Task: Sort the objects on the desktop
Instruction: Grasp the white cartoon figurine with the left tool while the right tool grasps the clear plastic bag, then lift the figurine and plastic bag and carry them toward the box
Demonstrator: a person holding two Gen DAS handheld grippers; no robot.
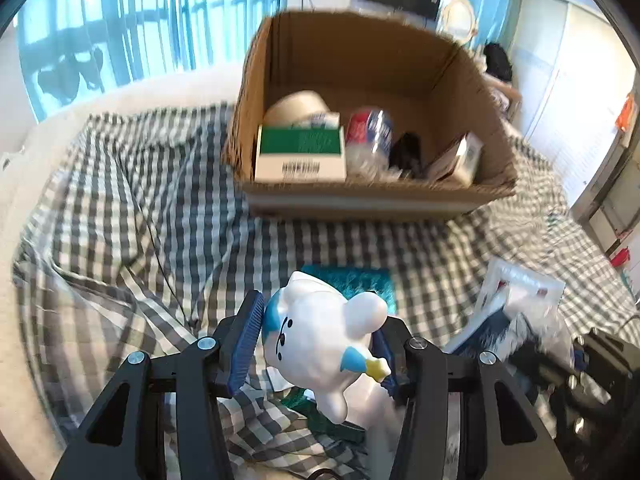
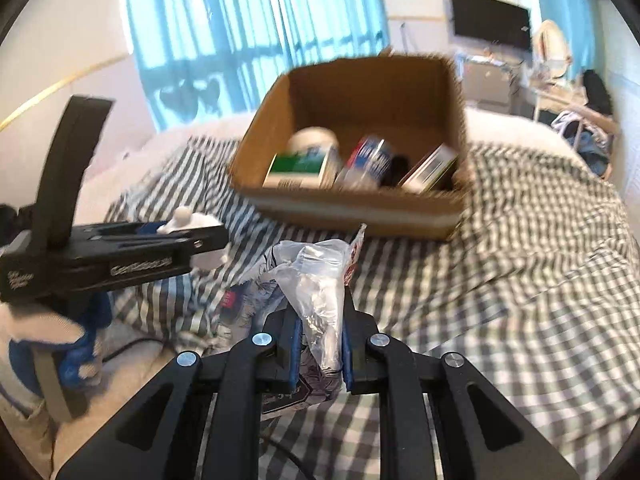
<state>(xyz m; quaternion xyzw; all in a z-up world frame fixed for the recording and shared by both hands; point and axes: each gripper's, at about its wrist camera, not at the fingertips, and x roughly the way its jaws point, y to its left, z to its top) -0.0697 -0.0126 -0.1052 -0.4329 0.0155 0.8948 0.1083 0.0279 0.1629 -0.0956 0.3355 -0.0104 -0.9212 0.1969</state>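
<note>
The left tongs (image 1: 316, 344) clamp a glossy white hard-plastic bear figurine with blue ears (image 1: 320, 340), held clear of the bed, short of the open brown cardboard box (image 1: 360, 200). It looks light, stiff and slippery; its round body is the surest hold. The right tongs (image 2: 320, 348) pinch a crinkled clear plastic packet (image 2: 316, 280), limp and light. Both point down toward the box.
</note>
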